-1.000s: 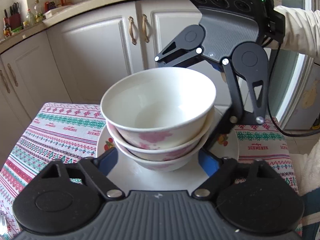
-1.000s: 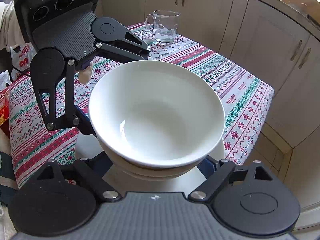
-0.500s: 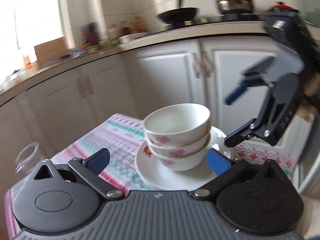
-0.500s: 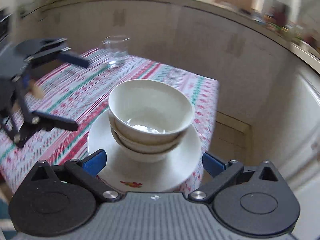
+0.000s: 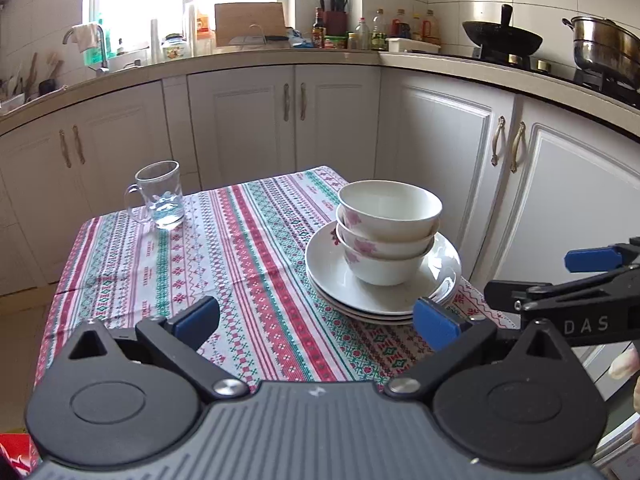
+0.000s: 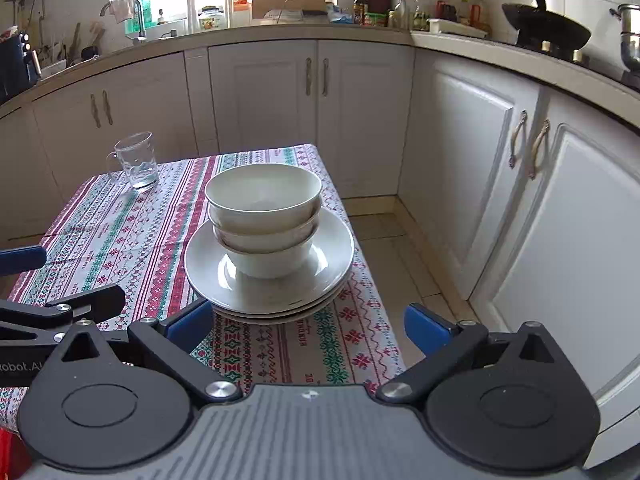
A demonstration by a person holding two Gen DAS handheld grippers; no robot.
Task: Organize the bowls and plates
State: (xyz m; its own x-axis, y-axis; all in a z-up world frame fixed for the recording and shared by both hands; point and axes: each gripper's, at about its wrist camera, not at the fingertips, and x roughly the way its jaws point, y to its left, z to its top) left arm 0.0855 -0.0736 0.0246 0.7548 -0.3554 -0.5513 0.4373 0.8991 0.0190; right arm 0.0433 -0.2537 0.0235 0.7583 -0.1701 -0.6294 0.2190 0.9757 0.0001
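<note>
Three white bowls point(image 5: 388, 224) with pink flowers sit nested on a stack of white plates point(image 5: 340, 280) near the right edge of the table. In the right wrist view the bowls point(image 6: 262, 204) and plates point(image 6: 332, 268) lie just ahead. My left gripper point(image 5: 316, 322) is open and empty, held back from the stack and to its left. My right gripper point(image 6: 308, 328) is open and empty too, in front of the plates without touching them. Each gripper shows at the edge of the other's view: the right gripper point(image 5: 560, 276) and the left gripper point(image 6: 60, 280).
A glass mug point(image 5: 158, 196) stands at the table's far left corner. The patterned tablecloth point(image 5: 224, 264) covers the table. White kitchen cabinets point(image 6: 480, 168) run close along the table's far and right sides, with tiled floor point(image 6: 400, 248) between.
Both grippers have let go of the plate stack, opened wide and drawn back and up from it. The bowls and plates now stand alone on the table.
</note>
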